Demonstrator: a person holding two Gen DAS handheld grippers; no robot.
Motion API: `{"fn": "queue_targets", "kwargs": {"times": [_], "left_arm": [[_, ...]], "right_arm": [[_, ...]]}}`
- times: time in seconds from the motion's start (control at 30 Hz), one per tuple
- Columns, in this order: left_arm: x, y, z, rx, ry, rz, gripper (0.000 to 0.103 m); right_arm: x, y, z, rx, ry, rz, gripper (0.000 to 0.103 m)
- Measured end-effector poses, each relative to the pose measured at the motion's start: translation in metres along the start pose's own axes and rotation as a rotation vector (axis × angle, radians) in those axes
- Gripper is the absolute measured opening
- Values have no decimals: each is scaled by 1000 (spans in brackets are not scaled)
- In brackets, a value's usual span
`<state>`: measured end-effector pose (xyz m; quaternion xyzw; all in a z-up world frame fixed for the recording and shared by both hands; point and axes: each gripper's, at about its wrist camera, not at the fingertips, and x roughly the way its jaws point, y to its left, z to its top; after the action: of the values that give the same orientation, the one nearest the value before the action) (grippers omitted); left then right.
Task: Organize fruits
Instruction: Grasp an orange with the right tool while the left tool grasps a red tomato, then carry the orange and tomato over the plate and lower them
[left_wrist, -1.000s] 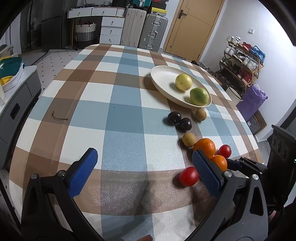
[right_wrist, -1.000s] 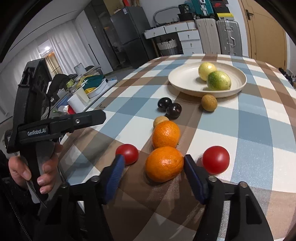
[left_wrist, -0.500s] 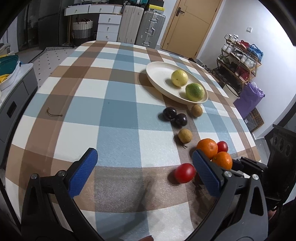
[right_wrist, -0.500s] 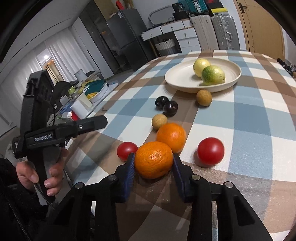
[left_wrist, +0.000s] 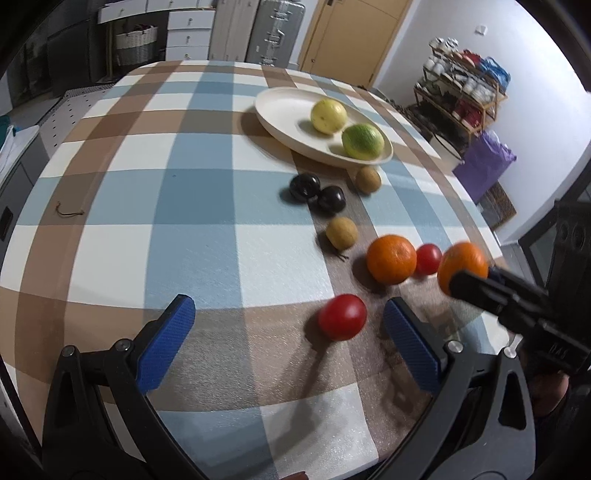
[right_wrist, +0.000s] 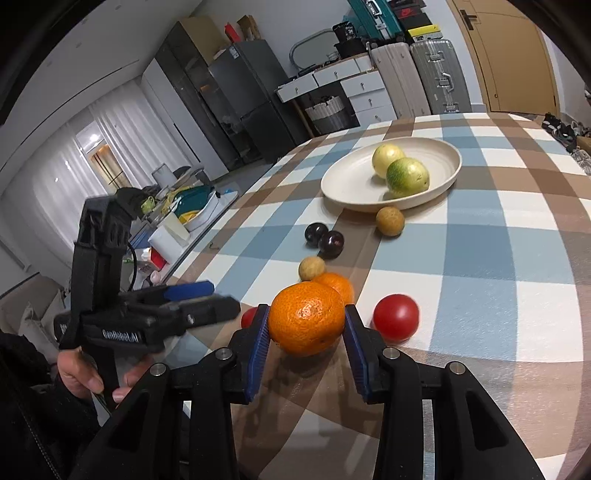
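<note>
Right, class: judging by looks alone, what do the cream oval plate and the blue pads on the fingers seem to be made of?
Cream oval plate: probably ceramic or melamine, with a smooth matte surface and a soft, even sheen; which one is unclear.
Blue pads on the fingers: likely rubber or soft plastic, since a fine cross-hatched grip texture shows and there is no gloss.

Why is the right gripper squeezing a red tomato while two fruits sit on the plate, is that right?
Not quite. The right gripper is squeezing an orange, not a tomato; the right wrist view shows it between the blue pads. The red tomato lies beside it on the table. Two fruits do sit on the plate.
</note>
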<state>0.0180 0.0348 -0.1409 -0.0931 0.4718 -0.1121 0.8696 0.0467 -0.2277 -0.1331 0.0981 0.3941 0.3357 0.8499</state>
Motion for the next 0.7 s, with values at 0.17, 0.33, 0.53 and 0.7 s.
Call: {"fn": "queue_targets", "kwargs": {"times": [0.17,0.33,0.53,0.7], "left_arm": [[15,-13,-6,52,57,-8,102],[20,-25,-10,107,50,-9,101],[20,-32,-10,139,43,-17,72],[19,-32,-7,161,72,-59,27]], "right_arm": [[-3,-2,0,-7,-12,-16,39],[-5,-5,-3,-1,-19,-9,39],[-7,-6,-5,-8,-24,-1,39],[-8,-12,-6,19,-30,6,39]]}}
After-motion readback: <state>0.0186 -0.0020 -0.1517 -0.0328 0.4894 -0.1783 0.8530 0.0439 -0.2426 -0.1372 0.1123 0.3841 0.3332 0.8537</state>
